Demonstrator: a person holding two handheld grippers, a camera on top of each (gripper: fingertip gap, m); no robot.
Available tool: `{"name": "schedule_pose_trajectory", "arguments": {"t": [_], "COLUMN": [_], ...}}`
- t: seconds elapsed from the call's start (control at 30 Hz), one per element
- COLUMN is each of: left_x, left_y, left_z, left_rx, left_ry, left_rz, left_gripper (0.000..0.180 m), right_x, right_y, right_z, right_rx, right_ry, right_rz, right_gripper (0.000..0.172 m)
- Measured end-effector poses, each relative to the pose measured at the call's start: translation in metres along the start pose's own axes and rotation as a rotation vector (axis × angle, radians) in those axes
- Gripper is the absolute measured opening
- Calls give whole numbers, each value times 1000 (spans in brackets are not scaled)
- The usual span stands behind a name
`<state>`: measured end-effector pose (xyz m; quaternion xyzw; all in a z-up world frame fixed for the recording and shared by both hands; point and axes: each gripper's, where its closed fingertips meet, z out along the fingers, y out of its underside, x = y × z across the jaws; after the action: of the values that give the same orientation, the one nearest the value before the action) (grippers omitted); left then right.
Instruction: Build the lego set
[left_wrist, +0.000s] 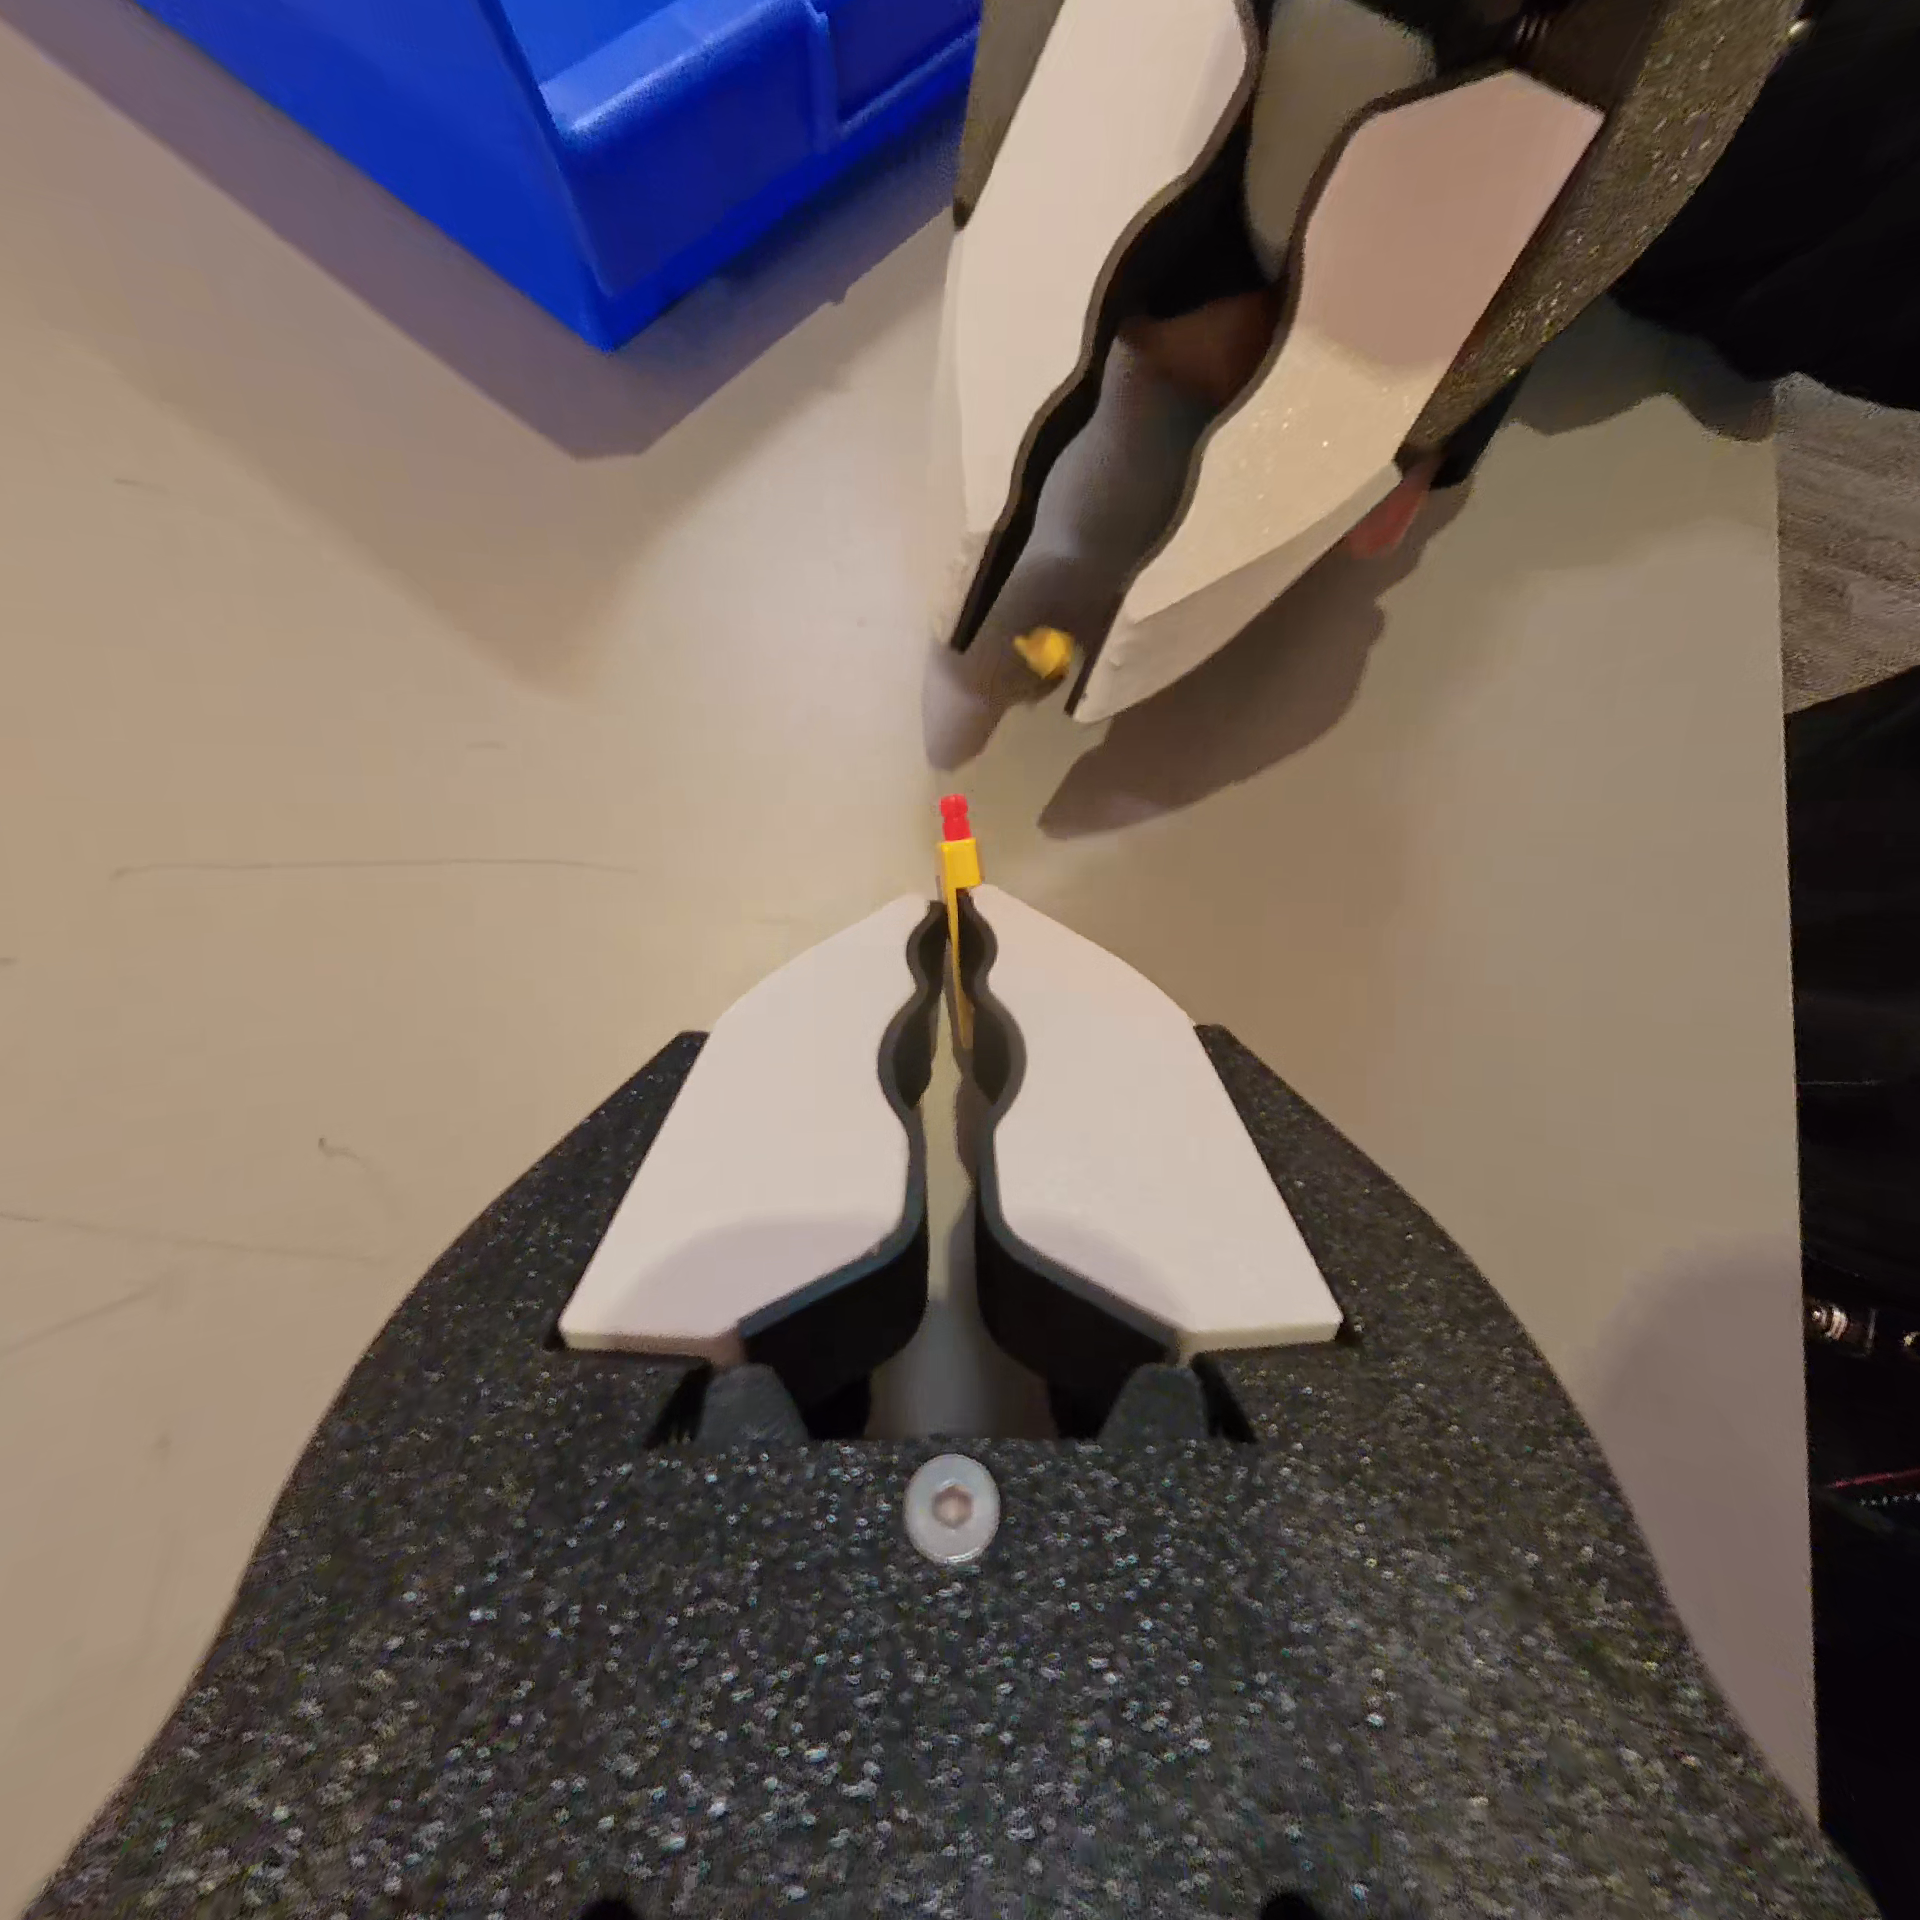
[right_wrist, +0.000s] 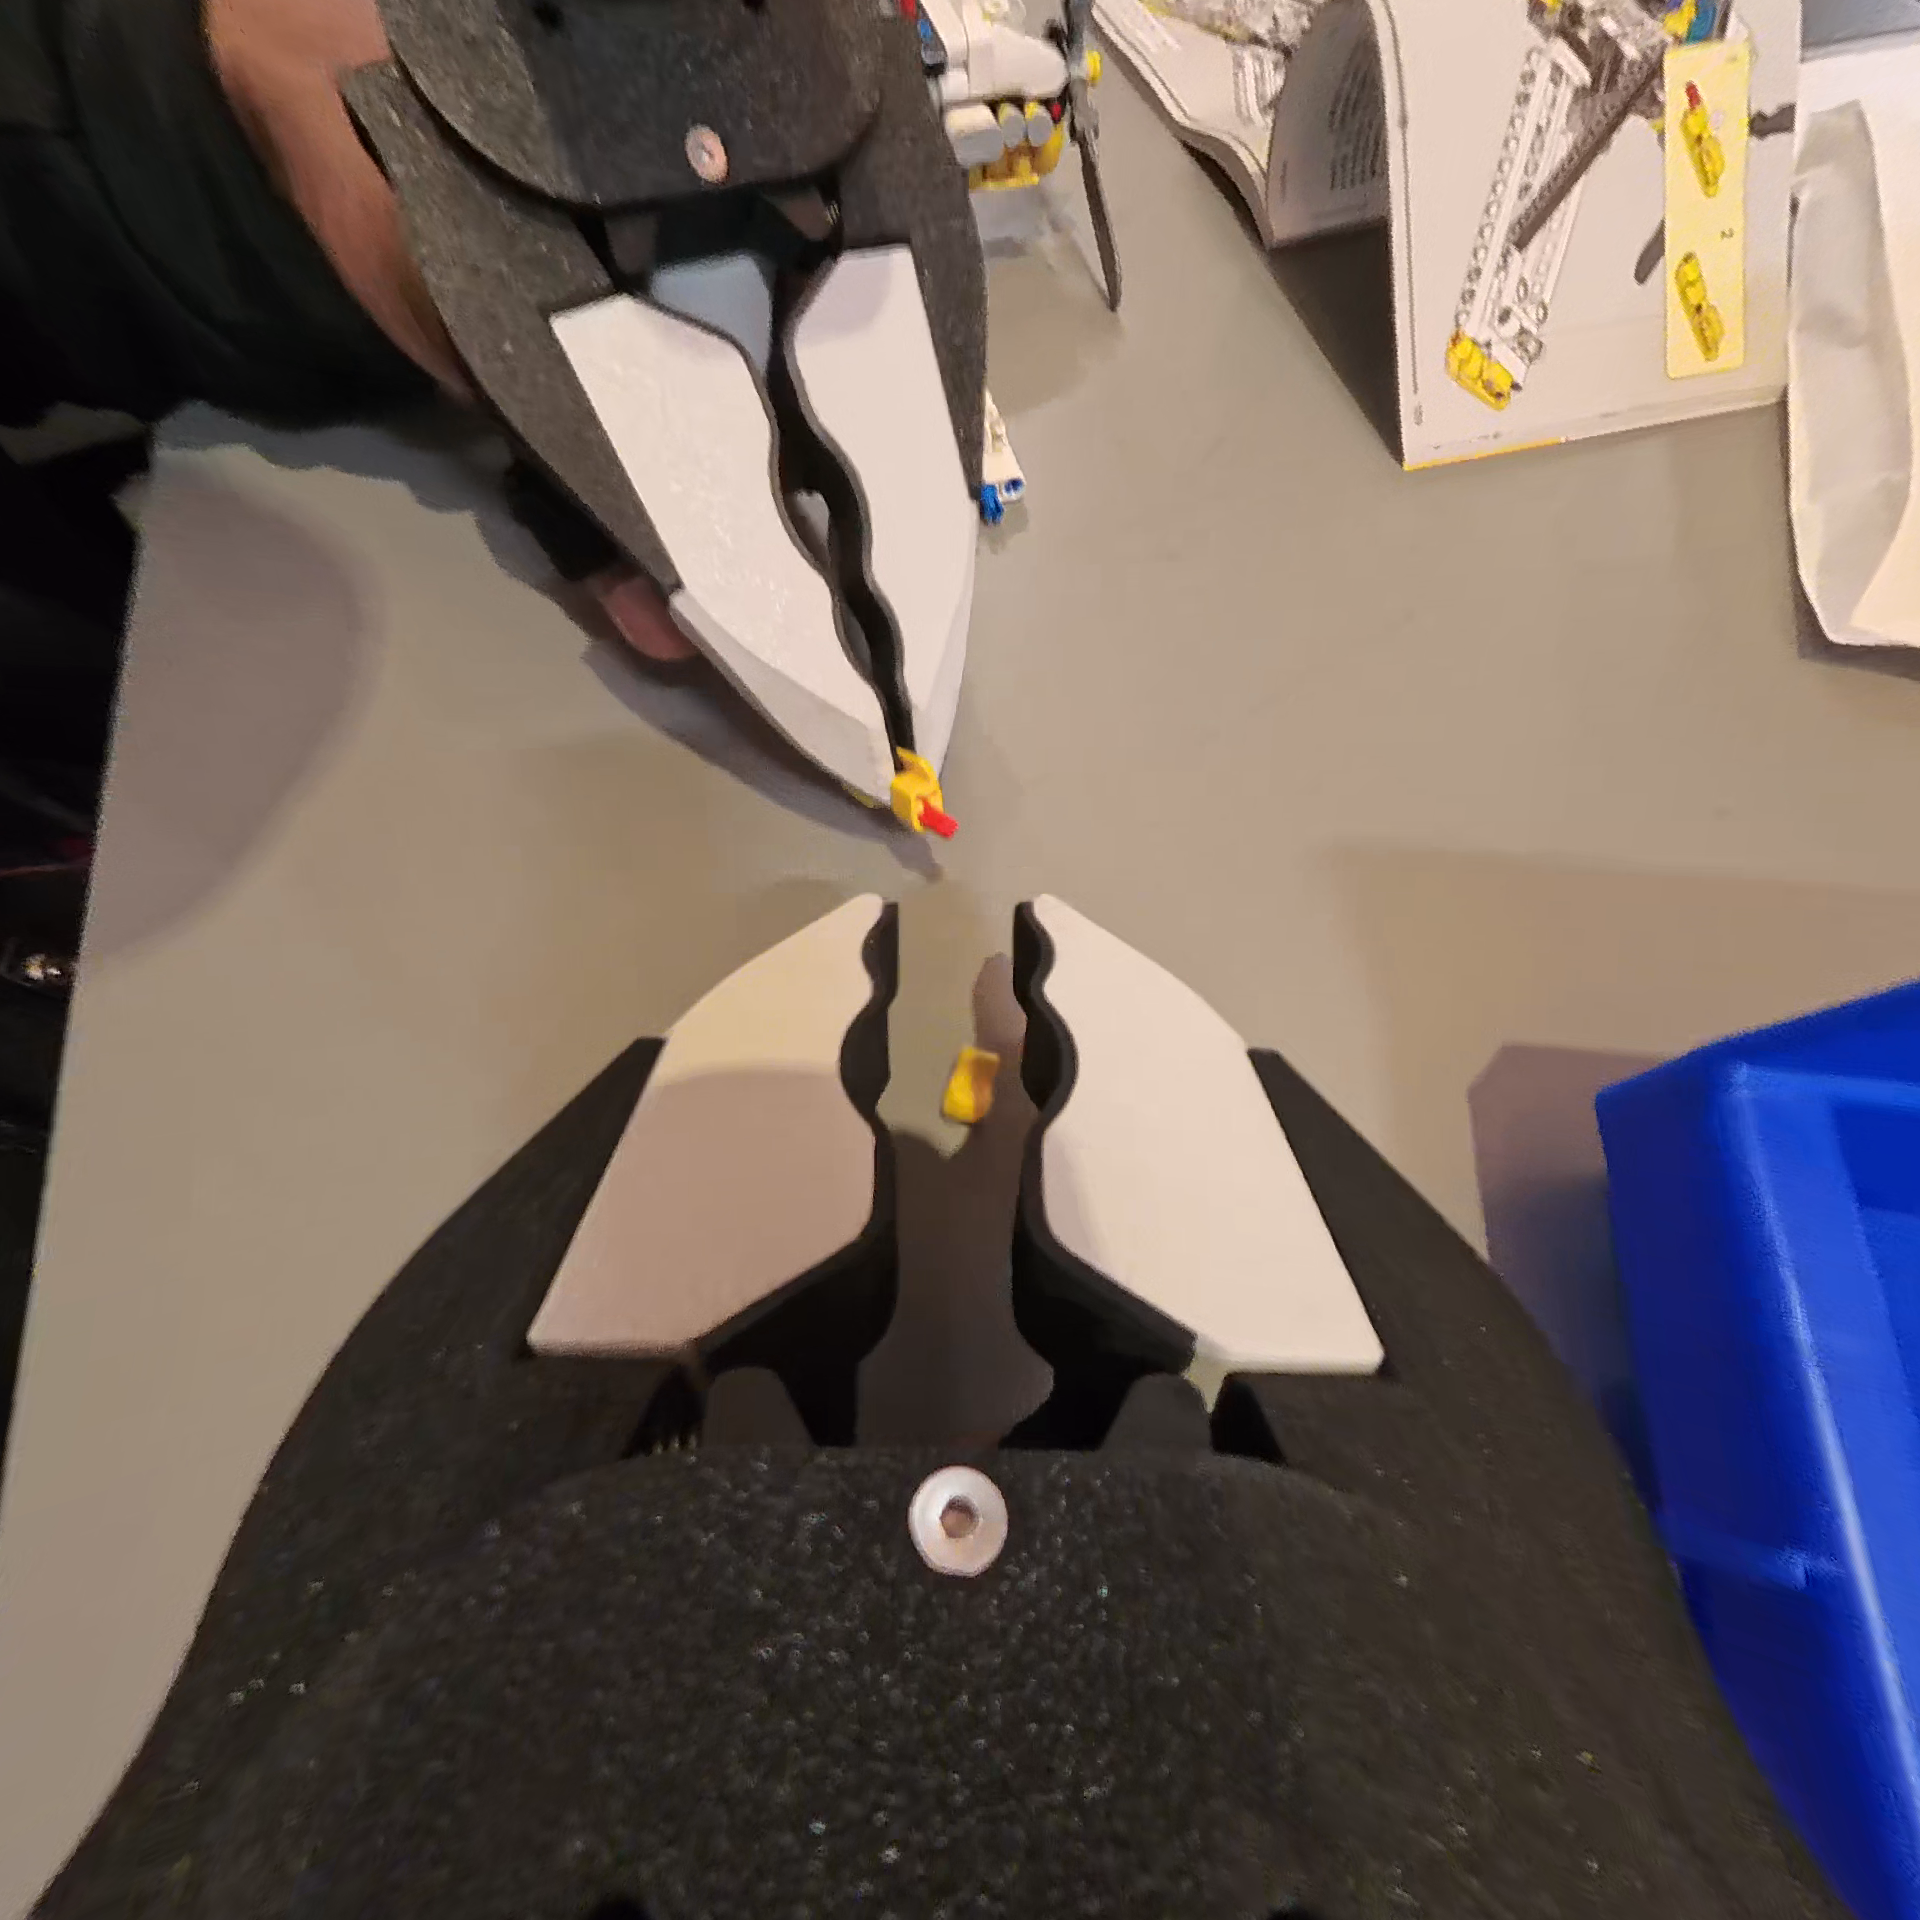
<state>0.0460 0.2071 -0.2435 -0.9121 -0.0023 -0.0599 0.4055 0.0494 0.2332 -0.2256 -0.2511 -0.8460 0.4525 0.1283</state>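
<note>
Left wrist view shows my left gripper (left_wrist: 954, 914) with its white fingers pressed together on a thin yellow plastic building piece (left_wrist: 958, 935), whose square yellow head and small red peg tip (left_wrist: 952, 818) stick out past the fingertips toward twelve o'clock. At one o'clock from that peg, near it but apart, hangs my right gripper (left_wrist: 1023, 665), its fingers spread, with a small yellow plastic brick (left_wrist: 1042, 652) lying on the beige tabletop (left_wrist: 416, 831) between them; neither pad presses on it. A blue plastic storage bin (left_wrist: 582, 135) sits at eleven o'clock, well apart from both grippers. From the right wrist view, the same small brick (right_wrist: 969, 1085) rests on the table inside my open right fingers (right_wrist: 1143, 1091), closer to the right-hand one, though whether it touches that pad I cannot tell. My left gripper comes down from eleven o'clock, pinching the yellow piece (right_wrist: 912, 792) at its very tip, red peg pointing toward my right fingertips. The blue bin (right_wrist: 1766, 1351) stands at four o'clock, a printed building-instruction booklet (right_wrist: 1558, 260) stands propped at one o'clock, and a partly built white and yellow brick model (right_wrist: 1003, 114) lies at twelve o'clock.
</note>
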Motion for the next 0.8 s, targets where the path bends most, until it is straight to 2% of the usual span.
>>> {"name": "schedule_pose_trajectory", "arguments": {"t": [0.03, 0.2, 0.43, 0.67, 0.8], "left_x": [0, 2, 9, 11, 11], "left_y": [0, 0, -3, -2, -2], "left_z": [0, -1, 2, 3, 3], "left_rx": [0, 3, 11, 12, 14], "left_ry": [2, 8, 22, 10, 5], "left_rz": [-3, 0, 10, 16, 22], "left_gripper": [2, 2, 2, 2, 2], "right_x": [1, 5, 13, 8, 22], "right_y": [5, 24, 52, 58, 57], "right_z": [-2, -21, -48, -33, -29], "right_rx": [-23, -94, -162, -223, -249], "right_ry": [23, 156, 301, 331, 445], "right_rz": [1, 38, 203, 439, 420], "right_gripper": [22, 27, 27, 23, 15]}}
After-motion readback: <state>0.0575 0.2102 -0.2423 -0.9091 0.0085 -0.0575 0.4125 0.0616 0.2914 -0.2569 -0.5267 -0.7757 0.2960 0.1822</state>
